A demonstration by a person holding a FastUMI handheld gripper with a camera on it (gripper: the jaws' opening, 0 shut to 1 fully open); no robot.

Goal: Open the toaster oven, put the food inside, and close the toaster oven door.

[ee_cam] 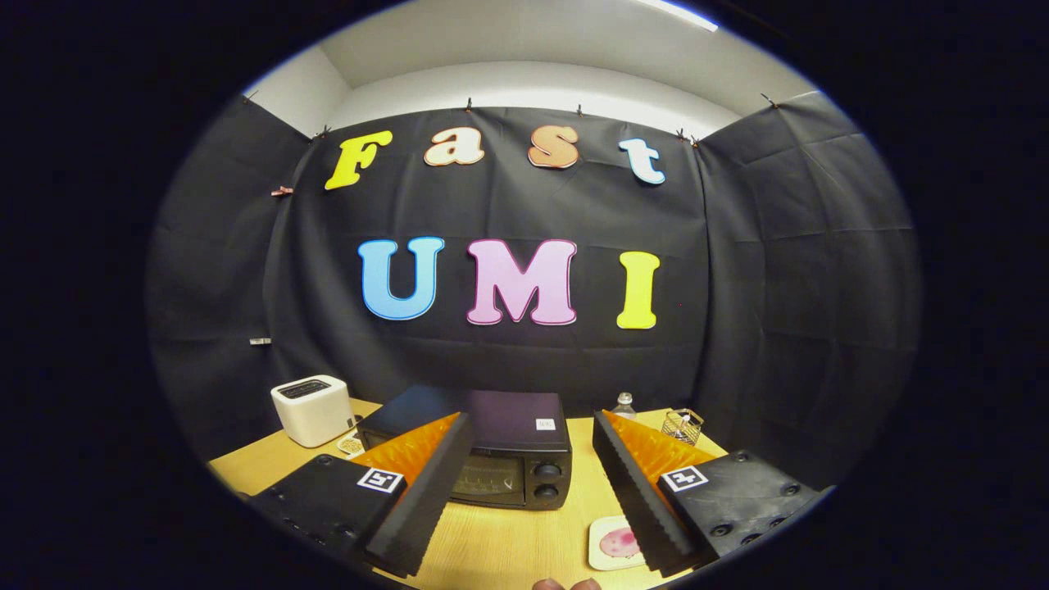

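We find no word, number or brand that we can read on any object here. The tongs carry two square black-and-white marker tags, coded patterns and not letters: one on the left finger at the lower left of the frame, the other on the right finger at the lower right. The fingers stand wide apart, touching nothing. Between their tips, in the lower middle of the frame, the toaster oven has a small white sticker on its top, too small for us to make out.
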